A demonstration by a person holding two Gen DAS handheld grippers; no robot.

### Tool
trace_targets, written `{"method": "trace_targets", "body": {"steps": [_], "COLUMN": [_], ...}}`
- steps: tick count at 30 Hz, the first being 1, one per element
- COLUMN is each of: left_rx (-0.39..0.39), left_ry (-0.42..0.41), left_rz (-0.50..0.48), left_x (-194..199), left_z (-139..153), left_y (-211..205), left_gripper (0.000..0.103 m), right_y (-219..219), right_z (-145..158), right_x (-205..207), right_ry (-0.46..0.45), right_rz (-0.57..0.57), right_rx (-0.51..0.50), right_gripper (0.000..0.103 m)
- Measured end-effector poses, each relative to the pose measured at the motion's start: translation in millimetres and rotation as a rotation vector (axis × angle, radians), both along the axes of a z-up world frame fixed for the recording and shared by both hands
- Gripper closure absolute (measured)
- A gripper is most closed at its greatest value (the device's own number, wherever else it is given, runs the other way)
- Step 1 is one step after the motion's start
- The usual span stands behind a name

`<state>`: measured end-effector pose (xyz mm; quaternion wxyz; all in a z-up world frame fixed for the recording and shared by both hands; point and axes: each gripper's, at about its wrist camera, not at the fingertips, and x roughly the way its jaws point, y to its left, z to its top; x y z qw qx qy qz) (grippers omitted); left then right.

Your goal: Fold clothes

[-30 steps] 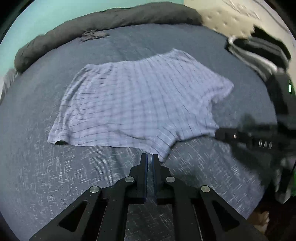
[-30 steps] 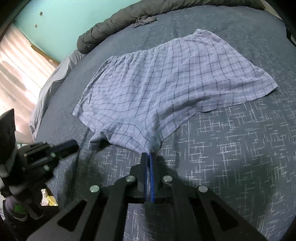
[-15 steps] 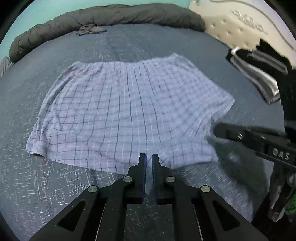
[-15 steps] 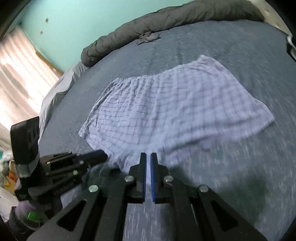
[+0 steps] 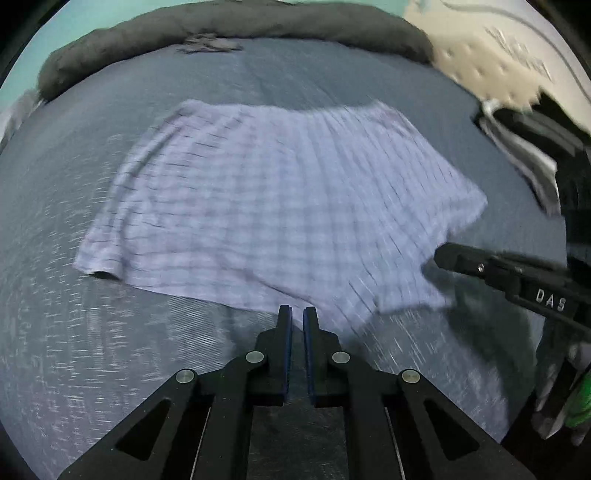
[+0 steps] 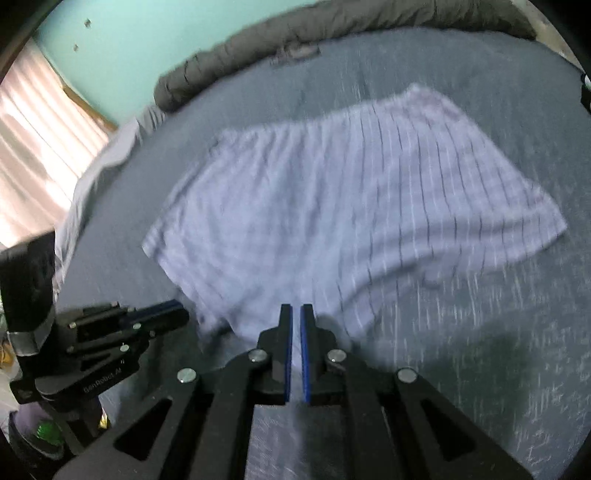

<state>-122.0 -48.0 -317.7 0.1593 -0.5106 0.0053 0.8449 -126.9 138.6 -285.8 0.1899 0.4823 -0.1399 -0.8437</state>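
Pale lilac checked shorts lie spread flat on the blue-grey bed cover, waistband at the far side. My left gripper is shut and empty, its tips over the near hem at the crotch. My right gripper is also shut and empty, just above the near hem of the shorts. The right gripper shows in the left wrist view by the right leg opening. The left gripper shows in the right wrist view by the left leg opening. Both views are motion-blurred.
A rolled dark grey duvet runs along the far side of the bed, with a small dark garment in front of it. A stack of dark and white folded clothes lies at the right. A curtained window is at left.
Both grippers have drifted sideways along the near hem, and the right one has lifted off the cloth a little. The shorts stay flat. Both stay shut.
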Motion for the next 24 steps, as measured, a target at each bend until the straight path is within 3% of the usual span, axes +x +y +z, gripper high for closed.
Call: {"method": "trace_targets", "body": {"steps": [4, 9, 13, 17, 24], "left_rx": [0.034, 0.058, 0.063, 0.115, 0.183], "left_ry": [0.036, 0.043, 0.042, 0.024, -0.007], "left_rz": [0.113, 0.251, 0.366, 0.460, 0.515], "left_x": [-11, -31, -41, -45, -52], "left_z": [10, 8, 3, -5, -20], "left_y": [-34, -82, -123, -158, -179], "left_gripper": [0.091, 0.090, 0.089, 0.075, 0.074], "right_y": [-20, -38, -34, -10, 18], "right_z": [-2, -39, -28, -17, -19], "right_x": [-15, -23, -14, -16, -15], "right_ry": [0.011, -0.101, -0.053, -0.005, 0.004], "right_rz": [0.033, 0.045, 0.039, -0.055, -0.155], "right_rx": [0.000, 0.055, 0.033, -0.023, -0.087], "right_gripper": [0.099, 0.099, 0.099, 0.095, 0.094]}}
